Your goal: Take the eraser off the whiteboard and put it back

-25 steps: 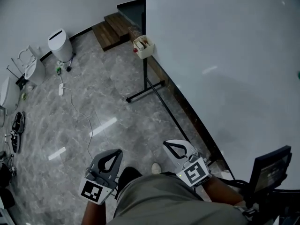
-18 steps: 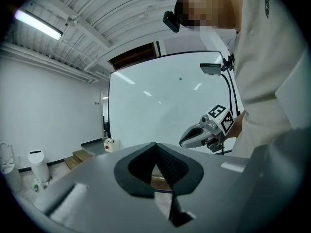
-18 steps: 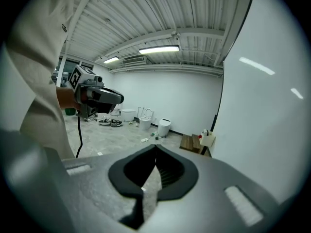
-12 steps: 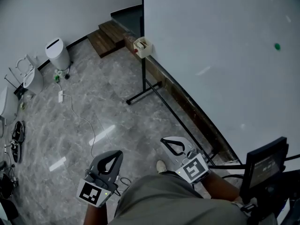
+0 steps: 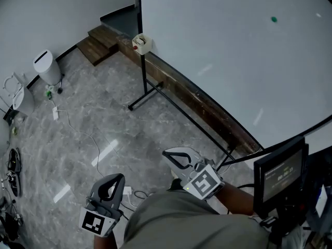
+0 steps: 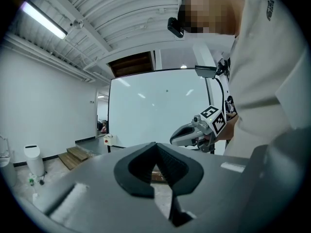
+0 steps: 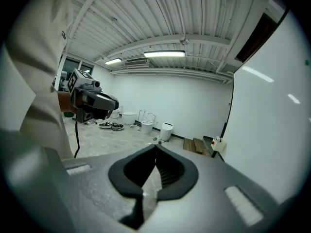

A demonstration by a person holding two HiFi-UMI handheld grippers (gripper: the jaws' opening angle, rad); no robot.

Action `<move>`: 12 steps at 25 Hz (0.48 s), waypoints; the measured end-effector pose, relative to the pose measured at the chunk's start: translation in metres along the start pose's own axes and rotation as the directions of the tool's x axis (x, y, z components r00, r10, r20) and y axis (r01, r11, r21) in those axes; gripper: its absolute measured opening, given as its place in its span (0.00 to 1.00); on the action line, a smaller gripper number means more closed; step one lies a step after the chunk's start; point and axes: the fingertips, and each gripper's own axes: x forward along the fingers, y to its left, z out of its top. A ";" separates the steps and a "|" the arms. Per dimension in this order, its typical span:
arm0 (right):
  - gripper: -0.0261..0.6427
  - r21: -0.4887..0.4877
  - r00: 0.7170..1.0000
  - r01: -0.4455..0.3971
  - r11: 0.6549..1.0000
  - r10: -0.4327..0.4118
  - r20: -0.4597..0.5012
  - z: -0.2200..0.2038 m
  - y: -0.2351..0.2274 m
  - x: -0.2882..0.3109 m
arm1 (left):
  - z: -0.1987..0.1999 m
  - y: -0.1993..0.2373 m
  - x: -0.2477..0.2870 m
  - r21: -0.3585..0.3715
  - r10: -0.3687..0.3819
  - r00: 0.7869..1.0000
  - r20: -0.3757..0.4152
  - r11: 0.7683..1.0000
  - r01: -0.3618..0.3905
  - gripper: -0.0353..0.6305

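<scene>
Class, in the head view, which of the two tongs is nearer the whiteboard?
The right tongs, close by the base of the whiteboard; the left tongs are further out over the floor.

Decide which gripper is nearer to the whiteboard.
Right. The right gripper hangs close to the bottom edge of the whiteboard; the left gripper is farther out over the floor.
</scene>
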 end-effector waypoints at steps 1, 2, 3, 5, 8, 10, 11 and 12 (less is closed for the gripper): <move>0.04 0.004 1.000 0.000 1.000 0.000 -0.001 -0.001 0.000 -0.001 | -0.001 -0.001 0.001 -0.003 -0.004 1.000 -0.004 1.000 0.004 0.06; 0.04 0.007 1.000 -0.002 1.000 0.002 -0.005 -0.002 0.000 -0.002 | -0.003 -0.001 0.003 -0.008 -0.007 1.000 -0.009 1.000 0.007 0.06; 0.04 0.010 1.000 -0.004 1.000 0.004 -0.011 -0.004 0.001 -0.003 | -0.004 -0.002 0.004 -0.011 -0.010 1.000 -0.013 1.000 0.010 0.06; 0.04 0.014 1.000 -0.007 1.000 0.007 -0.012 -0.005 0.003 -0.005 | -0.006 -0.004 0.006 -0.014 -0.018 1.000 -0.015 1.000 0.018 0.06; 0.04 0.015 1.000 -0.008 1.000 0.008 -0.004 -0.004 0.004 -0.006 | -0.006 -0.008 0.008 -0.017 -0.033 0.999 -0.015 0.999 0.033 0.06; 0.04 0.014 1.000 -0.008 1.000 0.008 -0.008 -0.003 0.005 -0.007 | -0.007 -0.010 0.011 -0.019 -0.045 0.999 -0.018 0.999 0.044 0.06; 0.04 0.012 1.000 -0.009 1.000 0.009 -0.013 -0.004 0.005 -0.008 | -0.007 -0.011 0.011 -0.021 -0.049 0.999 -0.020 0.999 0.049 0.06; 0.04 0.010 1.000 -0.010 1.000 0.011 -0.018 -0.005 0.005 -0.008 | -0.008 -0.011 0.012 -0.023 -0.052 0.998 -0.022 0.998 0.052 0.06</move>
